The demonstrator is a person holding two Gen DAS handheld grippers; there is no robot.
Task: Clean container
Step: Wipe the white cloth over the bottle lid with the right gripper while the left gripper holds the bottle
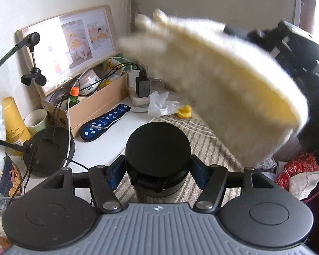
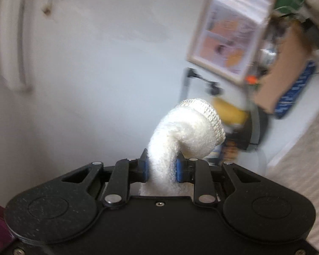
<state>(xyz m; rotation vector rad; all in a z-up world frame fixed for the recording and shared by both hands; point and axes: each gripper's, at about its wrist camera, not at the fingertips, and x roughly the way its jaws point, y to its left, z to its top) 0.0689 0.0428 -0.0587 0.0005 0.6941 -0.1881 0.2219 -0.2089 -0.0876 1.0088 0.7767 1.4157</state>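
Note:
A dark cylindrical container with a round black lid (image 1: 158,146) stands upright between the blue pads of my left gripper (image 1: 158,167), which is shut on its body just below the lid. Beneath it lies a striped cloth (image 1: 202,140). A white-and-yellow sponge (image 1: 223,85), blurred, hangs above and to the right of the container, with the right tool's black body (image 1: 291,44) behind it. In the right wrist view my right gripper (image 2: 161,167) is shut on that same mesh-covered sponge (image 2: 189,131), which curls upward past the pads toward a white wall.
A cardboard box (image 1: 95,106) of clutter, a power strip with chargers (image 1: 140,87), a crumpled tissue (image 1: 161,104) and a yellow toy duck (image 1: 184,111) sit behind the container. A lamp base (image 1: 51,148) and a blue spotted case (image 1: 104,123) lie at left.

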